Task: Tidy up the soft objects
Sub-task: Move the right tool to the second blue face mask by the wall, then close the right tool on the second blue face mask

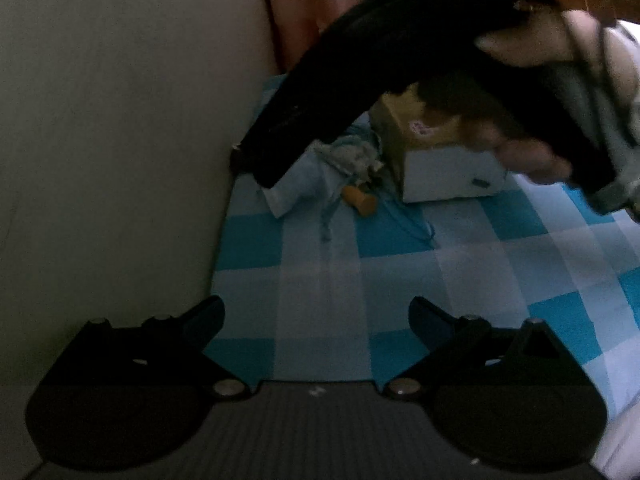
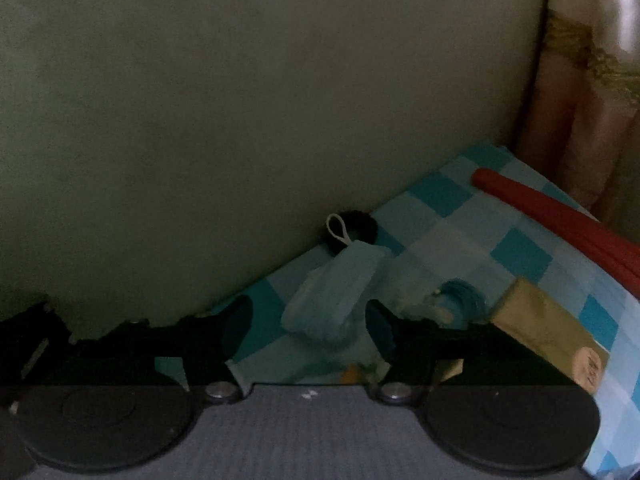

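Beige wall (image 2: 240,100) at left. Black scrunchie (image 2: 356,226) against wall foot. Light-blue folded face mask with white ear loop (image 2: 336,300) on blue-and-white checked cloth (image 2: 440,240), lying between right gripper (image 2: 310,330) fingers; jaws half apart, pads not touching mask. Cardboard box (image 2: 540,320) further right. Left gripper (image 1: 316,320) wide apart, nothing held, above checked cloth.

The right hand-held gripper (image 1: 256,164), a blurred dark sweep, hides much of the cardboard box (image 1: 424,128); the red tube (image 2: 560,220) runs off-frame.
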Demonstrator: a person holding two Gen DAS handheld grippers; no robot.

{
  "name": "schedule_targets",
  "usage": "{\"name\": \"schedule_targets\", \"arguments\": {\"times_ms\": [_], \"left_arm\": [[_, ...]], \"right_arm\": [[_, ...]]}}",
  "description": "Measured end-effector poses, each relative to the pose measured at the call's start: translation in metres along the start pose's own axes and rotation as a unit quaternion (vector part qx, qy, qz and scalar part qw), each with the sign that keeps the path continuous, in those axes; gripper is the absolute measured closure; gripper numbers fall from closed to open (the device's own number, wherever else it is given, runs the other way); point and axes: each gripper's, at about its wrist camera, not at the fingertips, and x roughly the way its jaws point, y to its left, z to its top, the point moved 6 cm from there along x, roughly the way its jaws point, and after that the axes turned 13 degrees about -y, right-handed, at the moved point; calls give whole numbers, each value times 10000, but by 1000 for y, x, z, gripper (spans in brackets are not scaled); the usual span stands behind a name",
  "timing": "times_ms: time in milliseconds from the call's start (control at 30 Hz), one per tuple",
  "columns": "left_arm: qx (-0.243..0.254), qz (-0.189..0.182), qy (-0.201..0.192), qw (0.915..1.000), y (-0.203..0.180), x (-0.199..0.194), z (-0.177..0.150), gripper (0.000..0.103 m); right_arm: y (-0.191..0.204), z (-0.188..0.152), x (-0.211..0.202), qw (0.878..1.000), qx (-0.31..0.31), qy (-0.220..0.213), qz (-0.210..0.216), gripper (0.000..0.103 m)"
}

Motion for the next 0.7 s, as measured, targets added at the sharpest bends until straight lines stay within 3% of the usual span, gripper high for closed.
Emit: {"name": "schedule_targets", "arguments": {"times_ms": [233, 533, 700], "left_arm": [[-8, -86, -2, 10000, 0, 2, -1, 5], [-57, -103, -24, 9999, 3, 2, -3, 5], [-49, -127, -20, 9999, 4, 1, -3, 5]], "right_arm": [[-3, -4, 36, 9984, 103, 381, -403, 42], [-8, -8, 56, 9963, 189, 503, -670, 48], [-10, -9, 56, 9959, 239, 467, -734, 60]]}}
